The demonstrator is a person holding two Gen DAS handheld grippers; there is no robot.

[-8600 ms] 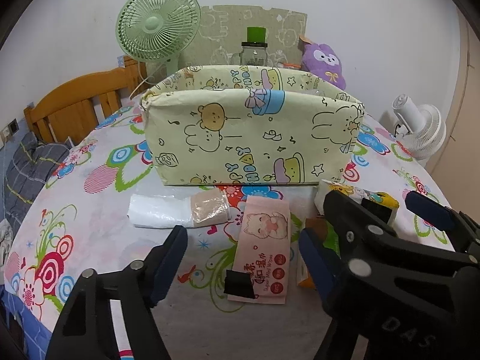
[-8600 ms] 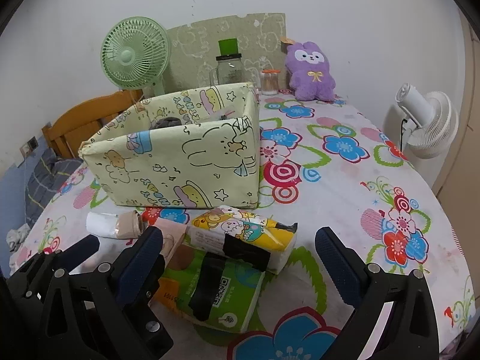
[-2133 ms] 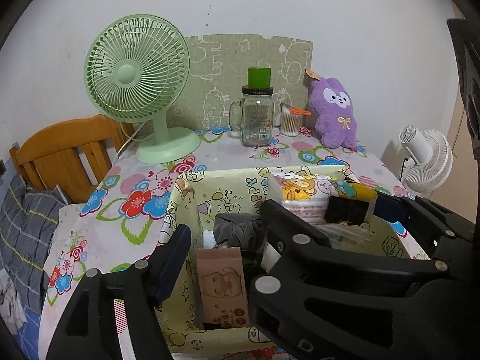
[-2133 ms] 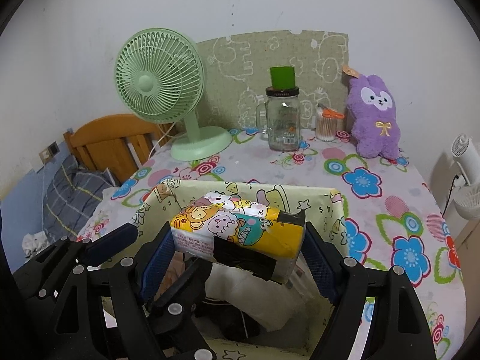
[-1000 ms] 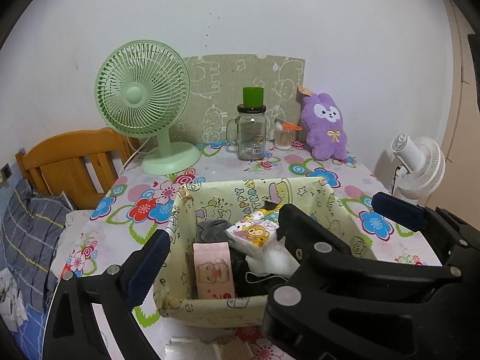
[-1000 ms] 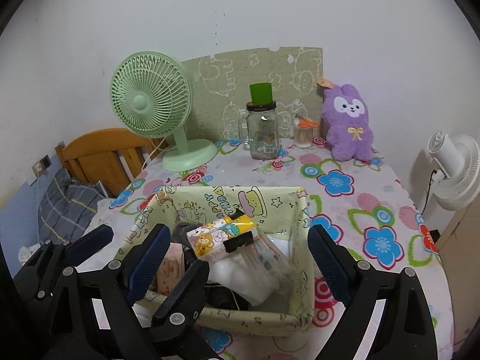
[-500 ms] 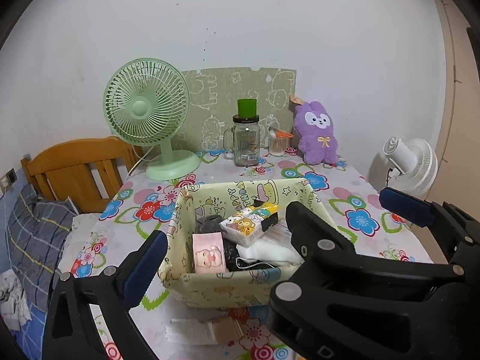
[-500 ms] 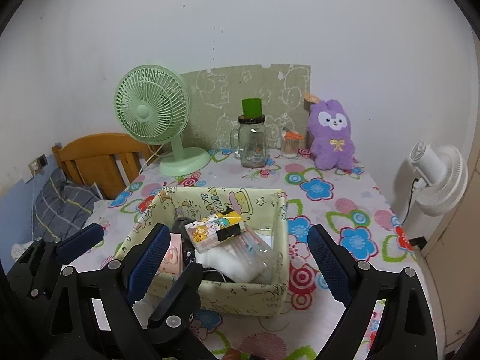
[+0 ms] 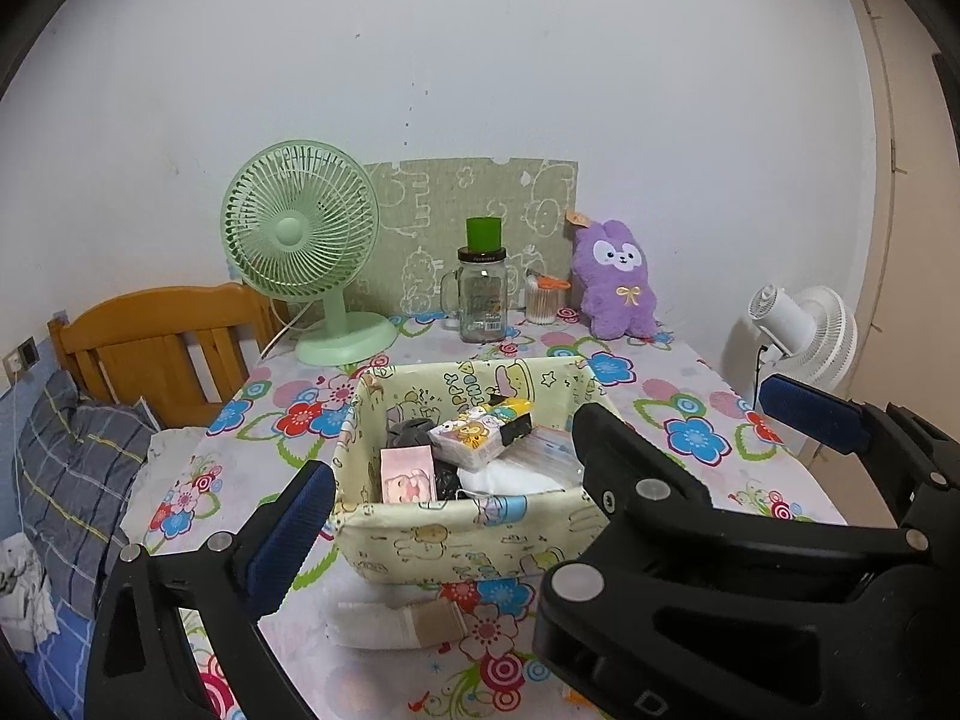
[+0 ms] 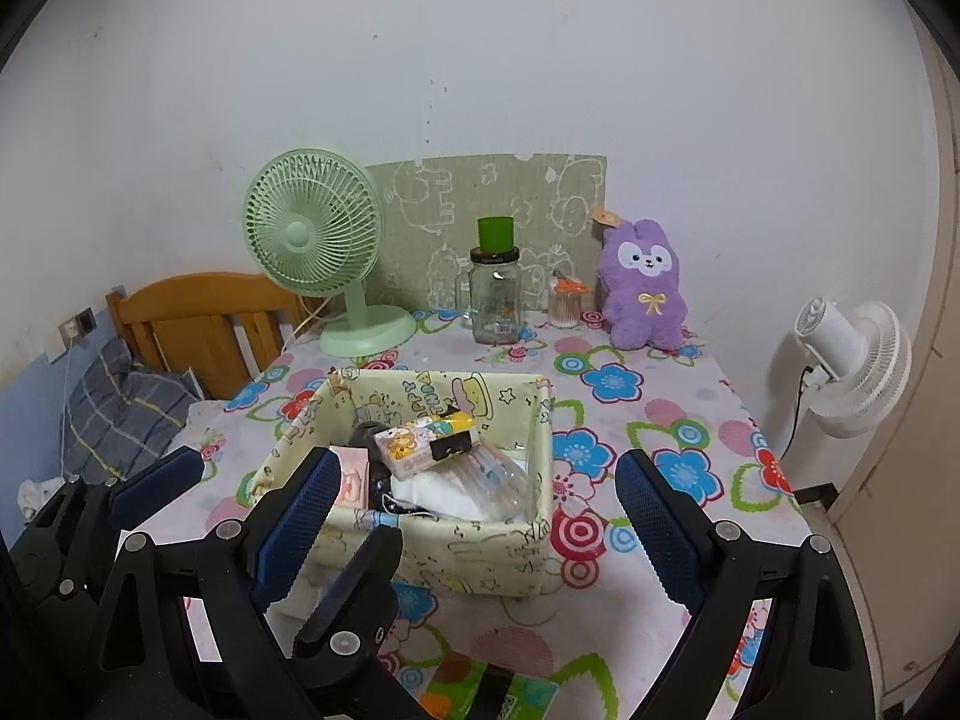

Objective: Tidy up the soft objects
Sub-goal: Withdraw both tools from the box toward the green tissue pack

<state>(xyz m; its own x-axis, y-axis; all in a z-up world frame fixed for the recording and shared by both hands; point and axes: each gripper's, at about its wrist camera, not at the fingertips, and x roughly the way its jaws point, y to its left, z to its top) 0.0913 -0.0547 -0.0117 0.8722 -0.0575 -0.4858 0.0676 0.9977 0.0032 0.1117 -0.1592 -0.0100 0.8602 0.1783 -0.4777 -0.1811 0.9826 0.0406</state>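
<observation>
A pale yellow cartoon-print fabric bin [image 9: 468, 540] [image 10: 480, 552] stands mid-table. Inside it lie a yellow cartoon tissue pack [image 9: 480, 432] [image 10: 420, 441], a pink wipes pack [image 9: 408, 477] [image 10: 349, 480], a clear bag and dark and white cloth. A white and beige roll [image 9: 396, 624] lies on the table in front of the bin. A green tissue pack [image 10: 498, 696] shows at the near edge. My left gripper [image 9: 474, 492] and right gripper [image 10: 477, 468] hang open and empty, back from the bin. The right gripper's body hides the left gripper's right finger.
Along the back wall stand a green desk fan [image 9: 300, 240], a glass jar with a green lid [image 9: 482, 294], a cotton-swab pot [image 9: 545, 300] and a purple plush [image 9: 618, 288]. A white fan [image 10: 852, 366] stands right of the table. A wooden headboard [image 9: 150, 336] and plaid bedding [image 9: 72, 480] are left.
The right gripper let go of the yellow tissue pack in the bin, where the pink pack also now lies. Both grippers then drew back and away, so the bin looks smaller.
</observation>
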